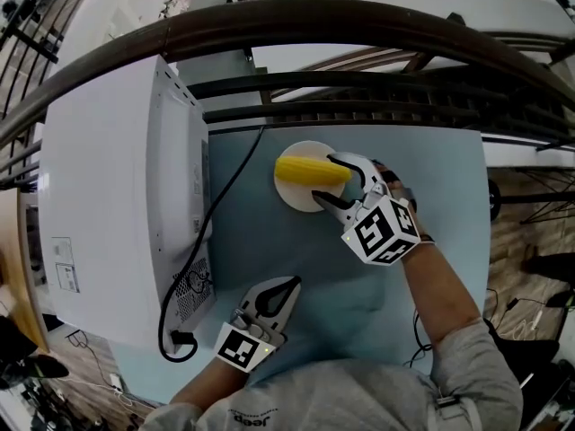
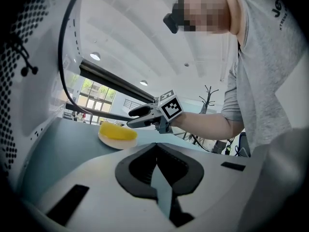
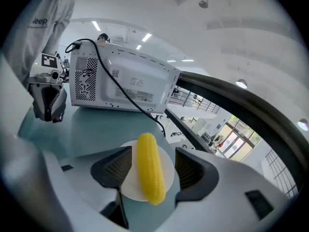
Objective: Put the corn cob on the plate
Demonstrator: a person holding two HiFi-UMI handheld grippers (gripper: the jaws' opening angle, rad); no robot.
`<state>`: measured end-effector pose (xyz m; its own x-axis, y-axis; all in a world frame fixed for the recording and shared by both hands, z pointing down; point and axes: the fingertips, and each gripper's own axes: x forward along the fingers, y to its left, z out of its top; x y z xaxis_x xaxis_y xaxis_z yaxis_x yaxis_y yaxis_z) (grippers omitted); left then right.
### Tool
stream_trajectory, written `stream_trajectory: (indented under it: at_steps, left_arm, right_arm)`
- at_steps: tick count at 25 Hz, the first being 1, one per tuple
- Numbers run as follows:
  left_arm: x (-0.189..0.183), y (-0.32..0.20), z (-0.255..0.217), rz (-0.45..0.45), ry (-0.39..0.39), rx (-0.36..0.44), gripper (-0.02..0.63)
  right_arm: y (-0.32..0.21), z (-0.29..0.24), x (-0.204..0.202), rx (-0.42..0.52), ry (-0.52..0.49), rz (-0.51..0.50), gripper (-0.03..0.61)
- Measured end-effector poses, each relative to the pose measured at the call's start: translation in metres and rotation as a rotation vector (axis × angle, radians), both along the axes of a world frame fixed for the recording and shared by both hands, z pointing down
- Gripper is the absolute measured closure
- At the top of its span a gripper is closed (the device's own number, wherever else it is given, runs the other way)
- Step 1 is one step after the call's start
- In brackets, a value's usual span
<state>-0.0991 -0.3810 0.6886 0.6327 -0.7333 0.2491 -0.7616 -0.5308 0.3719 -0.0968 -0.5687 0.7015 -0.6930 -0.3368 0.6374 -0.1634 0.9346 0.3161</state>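
Note:
A yellow corn cob [image 1: 310,171] lies across a small round white plate [image 1: 301,199] at the far middle of the pale blue table. My right gripper [image 1: 325,178] hovers just above the cob's right end, open, its fingers straddling the cob without touching it. The right gripper view looks down on the cob [image 3: 149,168] resting on the plate [image 3: 131,186], with clear gaps to both pads. My left gripper [image 1: 289,284] is shut and holds nothing, low at the near left of the table. From the left gripper view, the cob [image 2: 117,131] and the right gripper [image 2: 131,119] are far ahead.
A large white microwave [image 1: 108,205] stands along the table's left side, its black cable [image 1: 218,203] trailing down its back to a plug near my left gripper. A dark railing [image 1: 359,25] runs behind the table's far edge. The table [image 1: 440,178] ends at the right.

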Motion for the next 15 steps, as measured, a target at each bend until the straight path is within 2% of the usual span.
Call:
stream_trajectory:
  at_steps: [10, 15]
  left_arm:
    - [0.002, 0.008, -0.043, 0.009, -0.015, 0.047, 0.595]
    - [-0.003, 0.02, -0.059, -0.025, -0.006, 0.055, 0.595]
  right_arm:
    - [0.017, -0.041, 0.018, -0.015, -0.031, 0.043, 0.289]
    - [0.037, -0.061, 0.024, -0.018, -0.033, 0.057, 0.304]
